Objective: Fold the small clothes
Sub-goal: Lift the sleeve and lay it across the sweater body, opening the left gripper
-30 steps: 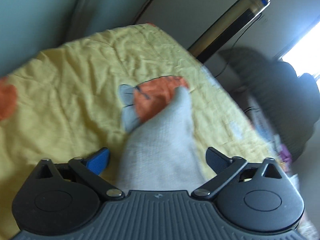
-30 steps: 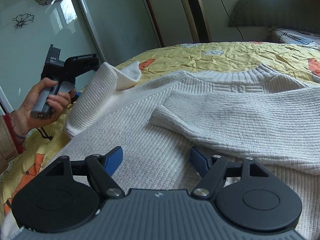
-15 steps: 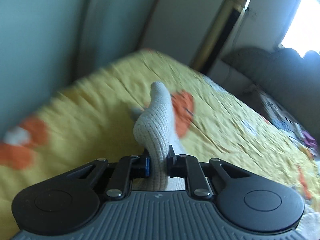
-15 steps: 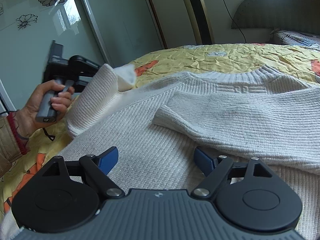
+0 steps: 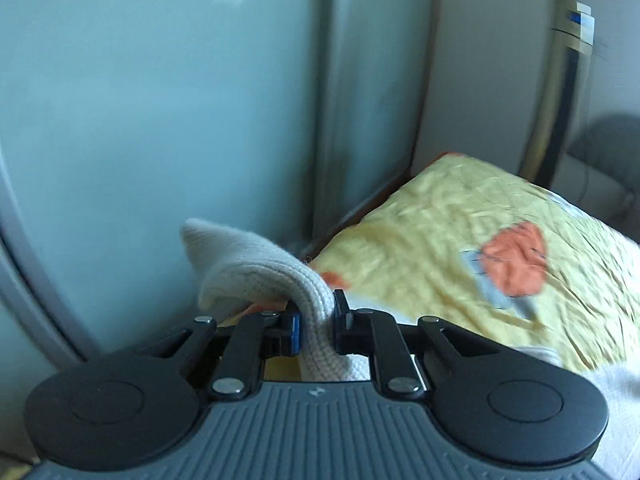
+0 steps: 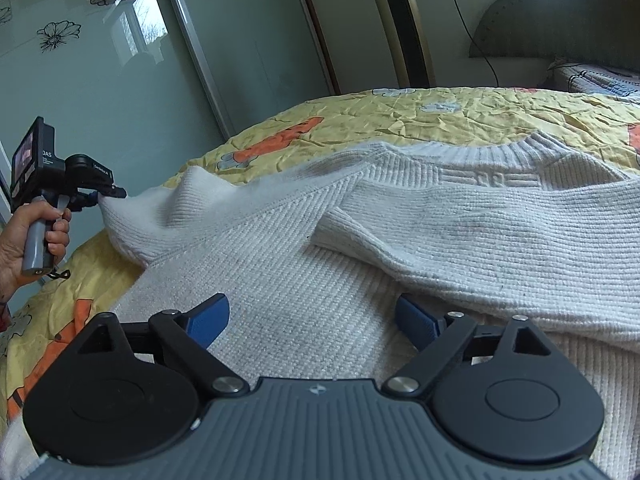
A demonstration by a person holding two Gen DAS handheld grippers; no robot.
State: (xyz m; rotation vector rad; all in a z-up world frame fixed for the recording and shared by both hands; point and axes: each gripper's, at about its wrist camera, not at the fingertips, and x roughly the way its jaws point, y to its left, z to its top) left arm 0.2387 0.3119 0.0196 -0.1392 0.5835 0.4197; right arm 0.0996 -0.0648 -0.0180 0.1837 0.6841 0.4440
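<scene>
A white knitted sweater (image 6: pixel 304 280) lies on the yellow bedspread (image 6: pixel 460 116). Its right sleeve (image 6: pixel 500 228) is folded across the chest. My left gripper (image 5: pixel 316 322) is shut on the end of the left sleeve (image 5: pixel 256 276), whose cuff droops over the fingers. In the right wrist view the left gripper (image 6: pixel 100 194) holds that sleeve (image 6: pixel 168 208) stretched out to the left, off the bed's edge. My right gripper (image 6: pixel 312 320) is open and empty, low over the sweater's body.
A glass sliding door (image 6: pixel 100 72) with flower prints stands close on the left. A tall gold air conditioner (image 6: pixel 400 20) stands at the back wall. A padded headboard (image 6: pixel 560 24) and a pillow (image 6: pixel 600 76) are at the far right.
My left gripper closed on the left sleeve and pulled it out to the left, toward the glass door. The sleeve went from standing up to stretched sideways. My right gripper stayed open.
</scene>
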